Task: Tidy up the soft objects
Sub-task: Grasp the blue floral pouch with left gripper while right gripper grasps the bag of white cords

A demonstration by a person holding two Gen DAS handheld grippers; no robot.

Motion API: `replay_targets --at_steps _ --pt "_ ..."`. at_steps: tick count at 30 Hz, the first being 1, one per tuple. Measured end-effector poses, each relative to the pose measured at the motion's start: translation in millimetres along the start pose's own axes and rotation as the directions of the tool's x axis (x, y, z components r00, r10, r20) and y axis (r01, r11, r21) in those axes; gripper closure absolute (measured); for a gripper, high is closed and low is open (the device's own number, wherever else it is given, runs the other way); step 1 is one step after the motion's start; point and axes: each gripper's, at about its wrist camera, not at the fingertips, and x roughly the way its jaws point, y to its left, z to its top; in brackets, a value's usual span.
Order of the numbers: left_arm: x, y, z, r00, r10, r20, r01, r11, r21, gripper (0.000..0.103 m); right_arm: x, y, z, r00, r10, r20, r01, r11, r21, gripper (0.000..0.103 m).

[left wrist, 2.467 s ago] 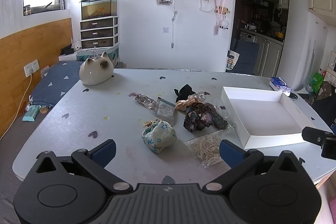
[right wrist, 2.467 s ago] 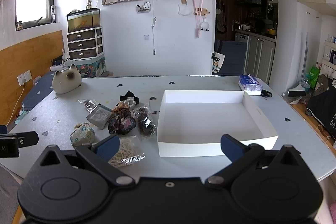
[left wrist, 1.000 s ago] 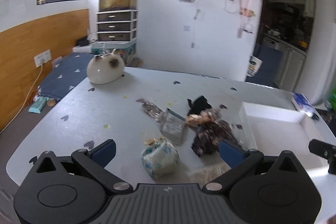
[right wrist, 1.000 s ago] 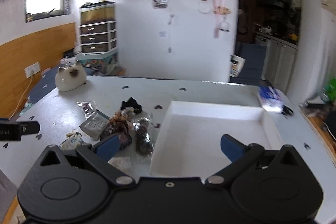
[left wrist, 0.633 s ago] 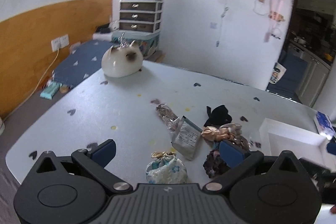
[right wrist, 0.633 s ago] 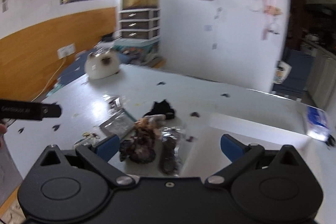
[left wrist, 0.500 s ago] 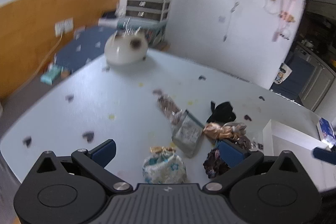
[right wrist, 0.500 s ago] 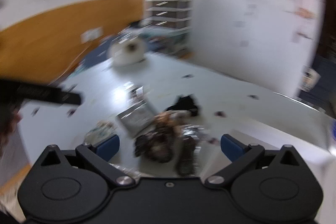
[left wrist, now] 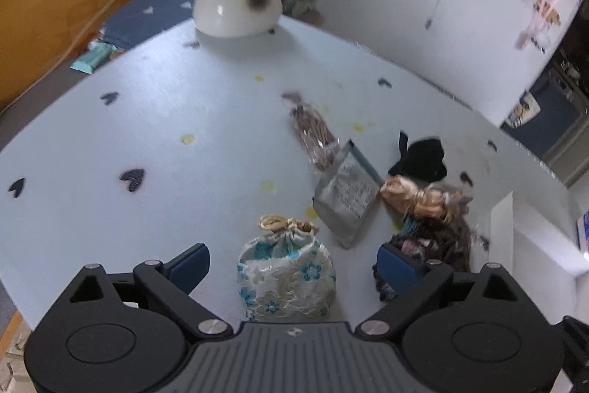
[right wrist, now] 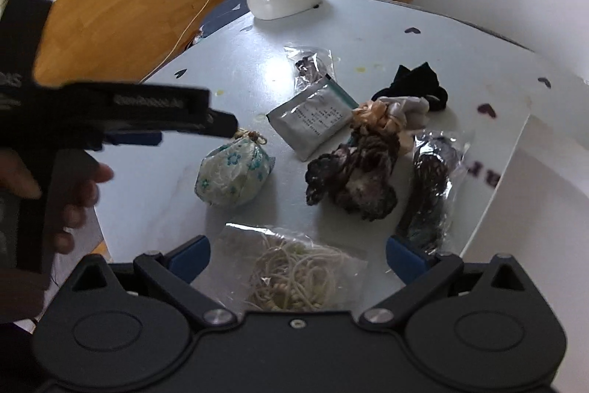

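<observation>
Two hand-held grippers held released | floral pouch framed between left hand-held gripper fingers | soft fabric may be pinched off-centre, slipping free

The right gripper hangs wide open over a clear bag of pale cords at the table's near edge — floral pouch just beyond, left gripper above it.

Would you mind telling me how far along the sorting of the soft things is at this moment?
Nothing looks sorted yet: the floral pouch, dark scrunchie, peach scrunchie and black cloth all lie on the table, outside the white box. In hand: nothing; the left gripper is open around the pouch, the right gripper open over bagged cord. Everything remains.
</observation>
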Motion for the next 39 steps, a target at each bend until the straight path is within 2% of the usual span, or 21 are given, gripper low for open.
replay_targets --at_steps 9,16,21,24,27,32,36,38,39 --pt "50.9 6.6 4.2 0.989 -0.027 -0.143 0.040 0.996 0.085 0.014 12.7 3.0 -4.8 0.998 -0.067 -0.013 0.068 0.986 0.154 0.001" --pt "79.8 11.2 7.8 0.969 -0.075 -0.235 0.109 0.984 0.139 0.023 30.5 22.3 -9.3 0.990 -0.119 -0.069 0.132 0.965 0.226 0.001" --pt "84.3 5.8 8.9 0.967 -0.085 -0.242 0.140 0.965 0.223 0.024 47.2 30.8 -12.0 0.972 -0.202 -0.124 0.227 0.944 0.241 0.001" --pt "85.2 7.3 11.1 0.963 -0.098 -0.250 0.162 0.954 0.253 0.030 56.5 31.5 -13.4 0.962 -0.231 -0.144 0.261 0.932 0.252 0.001" --pt "84.0 11.7 13.1 0.960 -0.111 -0.256 0.181 0.947 0.264 0.035 64.6 33.5 -13.1 0.955 -0.251 -0.157 0.283 0.930 0.236 0.001" --pt "80.0 21.8 13.0 0.945 -0.156 -0.287 0.233 0.937 0.258 0.037 73.3 37.7 -11.6 0.942 -0.288 -0.172 0.320 0.926 0.202 0.001" --pt "75.5 29.2 10.2 0.937 -0.178 -0.302 0.259 0.931 0.256 0.038 79.1 42.3 -14.3 0.920 -0.343 -0.190 0.375 0.912 0.168 0.008" --pt "73.1 33.0 10.2 0.935 -0.187 -0.301 0.267 0.930 0.253 0.038 80.5 41.6 -16.1 0.916 -0.353 -0.191 0.386 0.907 0.170 0.011" --pt "71.9 34.7 10.5 0.935 -0.190 -0.299 0.270 0.929 0.252 0.038 80.7 40.6 -17.3 0.915 -0.355 -0.194 0.388 0.905 0.176 0.015"
